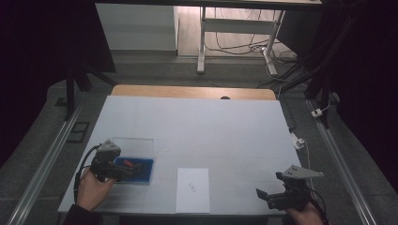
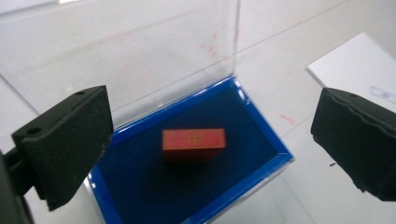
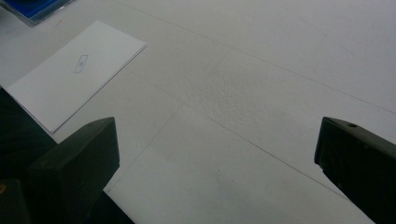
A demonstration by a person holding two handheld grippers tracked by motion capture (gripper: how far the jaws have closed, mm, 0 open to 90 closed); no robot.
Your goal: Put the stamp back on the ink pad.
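A small red block (image 2: 194, 144) lies flat on the blue lining of a clear box (image 2: 261, 135) whose transparent lid (image 2: 140, 51) stands open behind it. In the high view the box (image 1: 143, 176) sits at the front left of the table with the red block (image 1: 129, 163) inside. My left gripper (image 2: 212, 109) hangs over the box, open, its jaws wide apart on either side of the block and not touching it; from above the left gripper (image 1: 133, 169) reaches in from the left. My right gripper (image 1: 266, 199) is at the front right, open and holding nothing (image 3: 219, 144).
A white card (image 1: 192, 190) with a small printed mark lies at the front middle of the white table (image 1: 211, 126); the card (image 3: 74, 70) and a corner of the box (image 3: 35, 7) appear far left of my right gripper. Desk legs and cables stand beyond the far edge.
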